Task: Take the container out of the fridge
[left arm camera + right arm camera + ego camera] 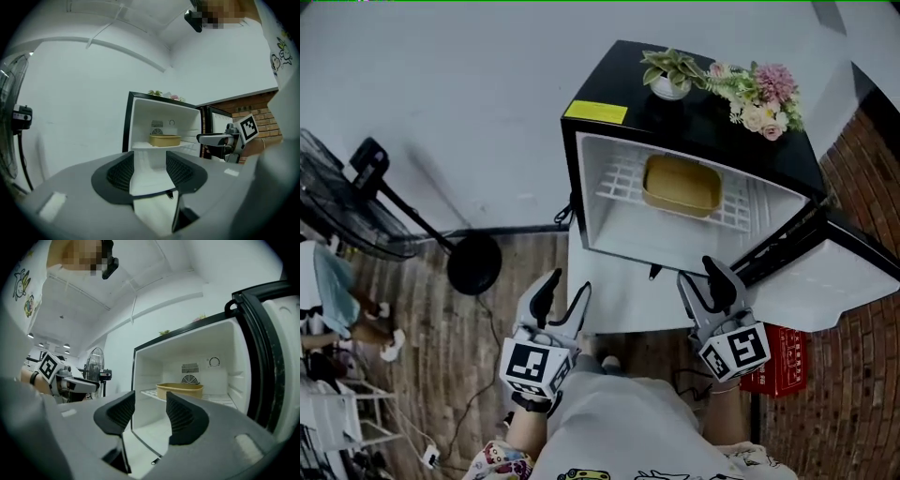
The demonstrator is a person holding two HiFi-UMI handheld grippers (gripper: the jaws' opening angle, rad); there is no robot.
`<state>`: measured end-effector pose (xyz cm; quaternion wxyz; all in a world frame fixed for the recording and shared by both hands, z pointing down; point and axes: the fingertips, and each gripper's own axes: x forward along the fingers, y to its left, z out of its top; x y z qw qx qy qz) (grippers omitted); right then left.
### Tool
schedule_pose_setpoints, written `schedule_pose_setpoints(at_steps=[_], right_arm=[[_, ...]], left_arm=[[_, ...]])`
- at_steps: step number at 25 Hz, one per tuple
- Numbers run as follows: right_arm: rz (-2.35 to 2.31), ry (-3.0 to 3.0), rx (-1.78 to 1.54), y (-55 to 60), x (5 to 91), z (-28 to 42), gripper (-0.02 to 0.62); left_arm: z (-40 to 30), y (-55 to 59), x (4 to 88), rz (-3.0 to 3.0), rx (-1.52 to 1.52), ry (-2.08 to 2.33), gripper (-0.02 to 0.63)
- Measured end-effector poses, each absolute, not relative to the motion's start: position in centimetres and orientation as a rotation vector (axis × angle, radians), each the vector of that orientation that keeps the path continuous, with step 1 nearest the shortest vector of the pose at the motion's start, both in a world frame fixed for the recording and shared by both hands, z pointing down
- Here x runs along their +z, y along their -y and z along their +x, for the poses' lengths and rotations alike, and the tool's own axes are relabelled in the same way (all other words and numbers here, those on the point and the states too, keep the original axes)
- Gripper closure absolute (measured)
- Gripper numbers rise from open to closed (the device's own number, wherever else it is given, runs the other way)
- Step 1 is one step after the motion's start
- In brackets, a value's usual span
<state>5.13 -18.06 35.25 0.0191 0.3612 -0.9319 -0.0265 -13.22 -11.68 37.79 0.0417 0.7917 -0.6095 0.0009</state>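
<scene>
At the upper right of the head view, the shallow tan rectangular container [682, 184] rests on the white wire shelf [617, 184] inside the open black mini fridge [712, 127], set by a white wall [487, 75] above a wood-plank floor [422, 309], while the left gripper [567, 287] and right gripper [700, 275] hover at centre frame, jaws spread wide and holding nothing.

Nothing legible; yellow label [595, 112] on fridge [703, 127] too small.

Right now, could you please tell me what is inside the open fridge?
A tan container sits on the white wire shelf inside the fridge; nothing shows below the shelf. The container covers the shelf part beneath it, and what it holds is unclear.
</scene>
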Motion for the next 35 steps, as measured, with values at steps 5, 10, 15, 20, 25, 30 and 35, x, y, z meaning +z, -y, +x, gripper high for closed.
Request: schedule_pose_setpoints(at_steps=[5, 10, 15, 20, 25, 30, 35], right_arm=[[1.222, 2.858, -0.059, 18.5, 35.3, 7.5, 0.393], [1.296, 2.820, -0.036, 19.0, 35.5, 8.7, 0.391], [1.351, 2.779, -0.024, 19.2, 35.5, 8.6, 0.391], [1.397, 2.753, 0.013, 19.5, 36.2, 8.2, 0.393], [1.431, 2.720, 0.035, 19.6, 36.8, 7.9, 0.393], [1.440, 2.705, 0.015, 20.1, 36.5, 7.8, 0.393], [1.430, 2.684, -0.025, 20.6, 36.2, 7.4, 0.393]], left_arm=[[-10.3, 13.9, 37.4, 2.503, 0.010, 1.754, 0.397], [-8.8, 15.5, 37.4, 2.570, 0.029, 1.670, 0.398], [-8.6, 16.7, 37.1, 2.606, 0.038, 1.593, 0.399], [-8.8, 18.0, 37.0, 2.628, 0.045, 1.532, 0.399], [-9.1, 18.7, 37.8, 2.648, 0.033, 1.492, 0.399], [-9.1, 19.3, 37.5, 2.650, 0.026, 1.477, 0.400], [-9.3, 19.6, 37.9, 2.658, 0.014, 1.461, 0.400]])
